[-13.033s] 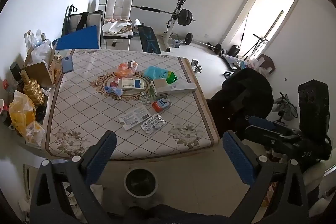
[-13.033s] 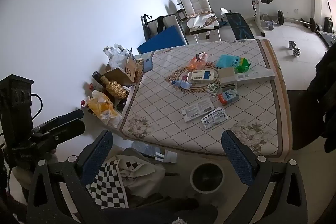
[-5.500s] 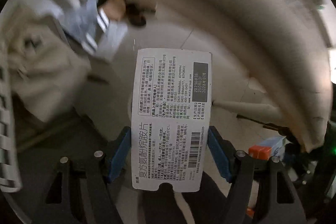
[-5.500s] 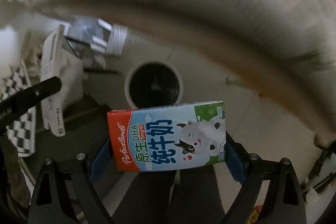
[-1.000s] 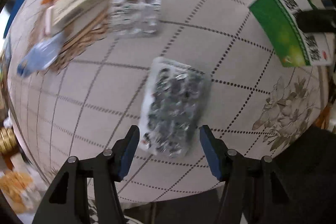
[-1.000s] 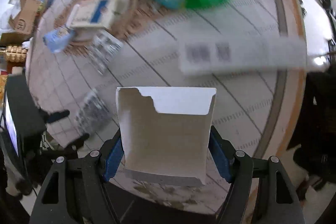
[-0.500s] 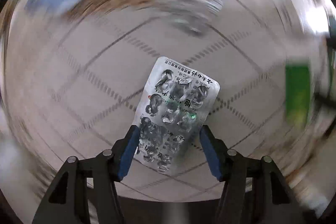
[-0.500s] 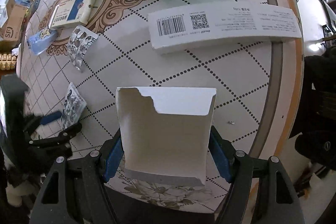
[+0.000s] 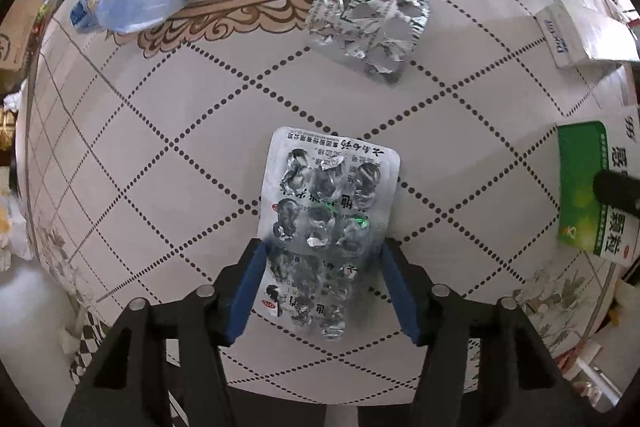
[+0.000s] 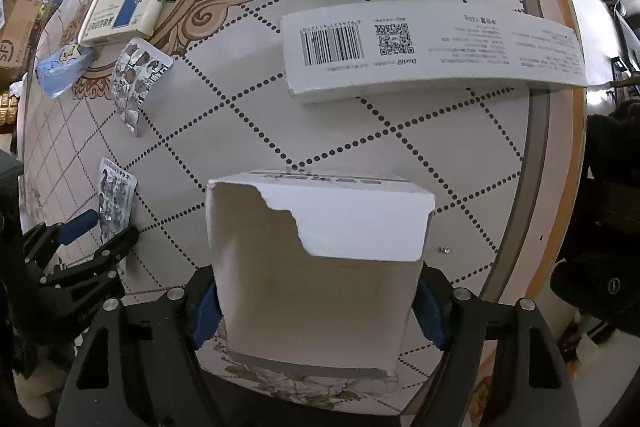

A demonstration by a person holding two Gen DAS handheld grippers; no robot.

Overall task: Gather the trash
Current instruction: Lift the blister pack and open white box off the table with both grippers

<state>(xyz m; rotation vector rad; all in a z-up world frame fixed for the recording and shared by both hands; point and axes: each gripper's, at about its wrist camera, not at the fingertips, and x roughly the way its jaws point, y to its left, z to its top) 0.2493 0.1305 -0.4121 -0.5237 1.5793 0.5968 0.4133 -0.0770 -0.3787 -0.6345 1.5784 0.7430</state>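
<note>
Left wrist view: the left tongs (image 9: 322, 287) point down at the bench (image 9: 120, 167), jaws closing across the long edges of a used blister pack (image 9: 326, 219) that lies between the blue pads; whether they already pinch it I cannot tell. It is likely feather-light, thin, springy foil and plastic that buckles under squeeze and slides on the smooth cloth, so a hold low across its width, near the middle, seems best. The right tongs (image 10: 316, 311) are clenched on a torn white carton (image 10: 316, 267), probably empty, light and easily crushed. A second blister pack (image 9: 368, 17) lies beyond.
</note>
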